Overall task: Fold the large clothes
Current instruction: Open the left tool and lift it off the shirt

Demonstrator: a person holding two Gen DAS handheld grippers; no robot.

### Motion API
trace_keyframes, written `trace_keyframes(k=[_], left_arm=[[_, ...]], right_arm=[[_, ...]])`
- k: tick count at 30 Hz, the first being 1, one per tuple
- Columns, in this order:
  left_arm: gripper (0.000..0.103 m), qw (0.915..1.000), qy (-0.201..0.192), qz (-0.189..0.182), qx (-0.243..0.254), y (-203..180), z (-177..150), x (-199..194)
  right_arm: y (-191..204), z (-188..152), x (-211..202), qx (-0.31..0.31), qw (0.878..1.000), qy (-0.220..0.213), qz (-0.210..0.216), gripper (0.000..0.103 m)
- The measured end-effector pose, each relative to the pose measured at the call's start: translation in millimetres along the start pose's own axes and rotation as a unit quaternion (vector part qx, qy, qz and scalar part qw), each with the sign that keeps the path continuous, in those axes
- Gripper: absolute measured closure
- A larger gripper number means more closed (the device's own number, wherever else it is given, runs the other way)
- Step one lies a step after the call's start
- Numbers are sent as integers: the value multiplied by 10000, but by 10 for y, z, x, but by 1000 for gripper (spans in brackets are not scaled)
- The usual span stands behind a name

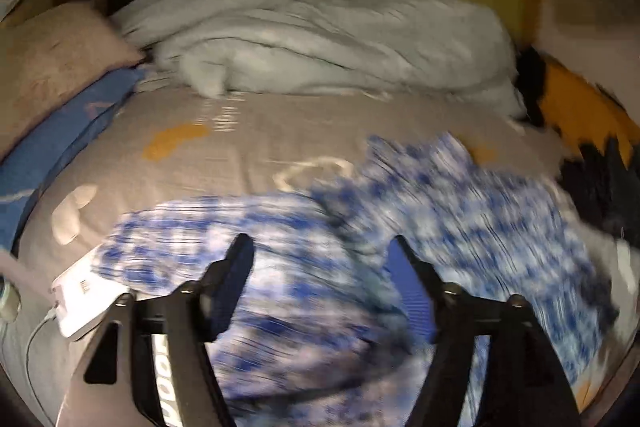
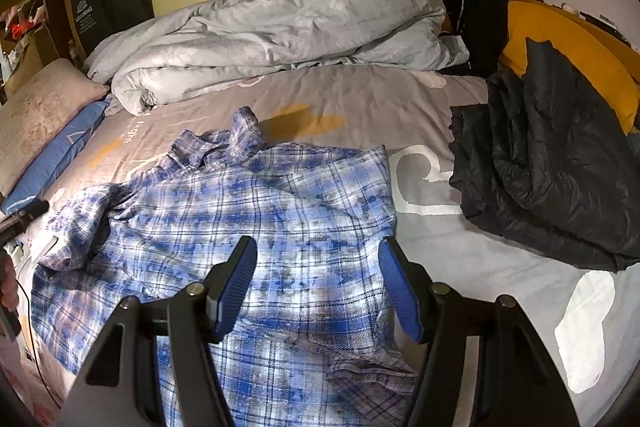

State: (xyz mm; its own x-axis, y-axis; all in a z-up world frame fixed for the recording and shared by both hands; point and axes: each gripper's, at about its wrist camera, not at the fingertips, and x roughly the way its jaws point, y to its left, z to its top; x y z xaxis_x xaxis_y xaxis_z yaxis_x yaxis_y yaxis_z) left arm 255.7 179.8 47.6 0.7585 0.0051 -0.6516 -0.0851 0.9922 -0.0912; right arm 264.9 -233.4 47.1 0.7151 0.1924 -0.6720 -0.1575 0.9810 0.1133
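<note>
A blue and white plaid shirt [image 2: 248,211] lies spread on the grey bed sheet [image 2: 360,99], collar toward the far side, one sleeve bunched at the left. My right gripper [image 2: 318,251] is open and empty just above the shirt's lower middle. In the left wrist view the same shirt [image 1: 460,211] is blurred by motion. My left gripper [image 1: 320,247] is open above it with nothing between its fingers. The left gripper's tip also shows at the left edge of the right wrist view [image 2: 24,217].
A crumpled light grey duvet [image 2: 280,27] lies along the far side. A dark puffer jacket [image 2: 540,171] lies at the right. Pillows [image 2: 36,115] sit at the left. A white charger block [image 1: 84,303] with a cable lies at the shirt's left edge.
</note>
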Motion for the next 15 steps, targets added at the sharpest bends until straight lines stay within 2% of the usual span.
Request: trace_keyframes(k=[3,5,9,15], left_arm=[[31,9987,159,319,-358,377,50,121],[31,9963,543,461,-481,573,35,265],[31,9854,1262,515,-1016,841,-135,566],[31,9684,1698,555,-1741,1074,-304,801]], right_arm=[[14,-9,42,14,9999,86,56,42],[43,-16,54,-34,9999,106,46,42],[71,-15,40,-115,9999,85,14,42],[40,-19,72,-32,9999,151,46,42]])
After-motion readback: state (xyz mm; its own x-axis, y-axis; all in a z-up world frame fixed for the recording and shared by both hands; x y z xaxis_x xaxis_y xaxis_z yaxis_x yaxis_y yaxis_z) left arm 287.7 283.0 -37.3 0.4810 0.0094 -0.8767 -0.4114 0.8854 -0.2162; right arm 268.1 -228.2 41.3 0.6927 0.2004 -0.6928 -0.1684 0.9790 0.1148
